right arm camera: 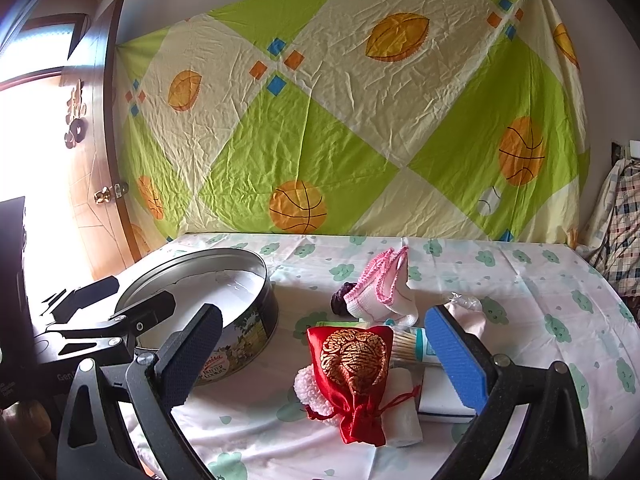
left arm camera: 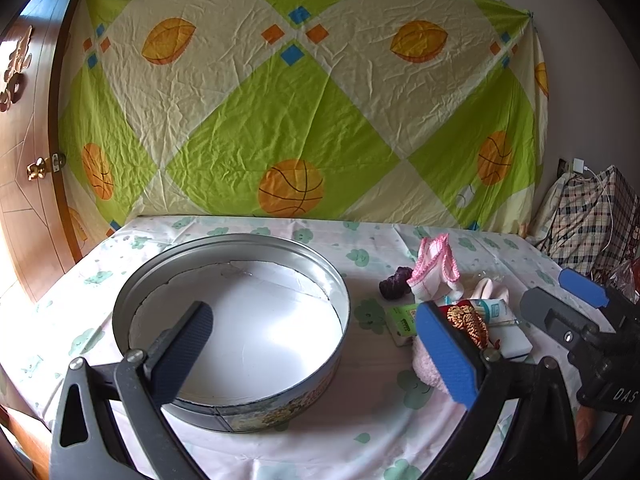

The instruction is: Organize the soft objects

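A round metal cookie tin (left arm camera: 232,328) stands empty on the table, its white floor bare. My left gripper (left arm camera: 316,352) hovers open over the tin's near rim, holding nothing. To the tin's right lies a pile: a red pouch with gold embroidery (right arm camera: 352,364), a pink fluffy piece (right arm camera: 308,388), a white rolled cloth (right arm camera: 408,408), a pink-trimmed white sock (right arm camera: 384,292) and a dark purple item (right arm camera: 340,300). My right gripper (right arm camera: 326,360) is open, its fingers either side of the red pouch without touching it.
A toothpick tube (right arm camera: 412,346), a white sponge block (right arm camera: 444,396) and a green packet (left arm camera: 402,318) sit in the same pile. The table (right arm camera: 520,280) has a cloud-print cloth. A basketball-print sheet (left arm camera: 300,100) covers the wall behind, a wooden door (left arm camera: 24,160) stands left, a plaid bag (left arm camera: 588,220) right.
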A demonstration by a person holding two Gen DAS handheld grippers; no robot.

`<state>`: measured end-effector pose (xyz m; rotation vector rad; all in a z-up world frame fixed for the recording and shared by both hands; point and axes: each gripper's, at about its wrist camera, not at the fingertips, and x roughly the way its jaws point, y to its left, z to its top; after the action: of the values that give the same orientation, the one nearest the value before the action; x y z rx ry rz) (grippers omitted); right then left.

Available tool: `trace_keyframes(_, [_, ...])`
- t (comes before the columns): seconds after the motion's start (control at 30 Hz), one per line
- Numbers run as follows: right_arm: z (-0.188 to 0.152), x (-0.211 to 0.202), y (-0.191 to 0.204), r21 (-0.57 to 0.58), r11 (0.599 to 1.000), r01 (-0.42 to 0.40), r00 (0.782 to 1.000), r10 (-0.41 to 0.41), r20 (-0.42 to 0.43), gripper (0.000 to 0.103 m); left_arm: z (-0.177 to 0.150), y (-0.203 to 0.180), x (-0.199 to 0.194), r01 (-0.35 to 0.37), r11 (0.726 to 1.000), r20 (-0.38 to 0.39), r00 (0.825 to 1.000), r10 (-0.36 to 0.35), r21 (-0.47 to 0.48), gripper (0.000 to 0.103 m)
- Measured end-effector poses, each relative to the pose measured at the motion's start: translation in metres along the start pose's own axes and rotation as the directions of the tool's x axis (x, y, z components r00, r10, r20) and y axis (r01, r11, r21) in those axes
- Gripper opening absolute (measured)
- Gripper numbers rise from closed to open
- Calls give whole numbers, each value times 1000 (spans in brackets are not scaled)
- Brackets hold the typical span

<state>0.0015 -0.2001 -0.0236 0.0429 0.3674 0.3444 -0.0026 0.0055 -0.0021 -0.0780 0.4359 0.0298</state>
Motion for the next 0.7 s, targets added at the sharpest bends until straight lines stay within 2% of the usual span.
trace_keyframes(0.4, [-1,2,-9,22,1000,1,1000,0,-17,102,-9,-10,15,9,1000,-26,1000,-9,10,103])
trace_keyframes(0.7, [-12,5,-47,78,995,70,997,-66,-46,102,-22,-56,41,69,994,-73,995,-63,83,103])
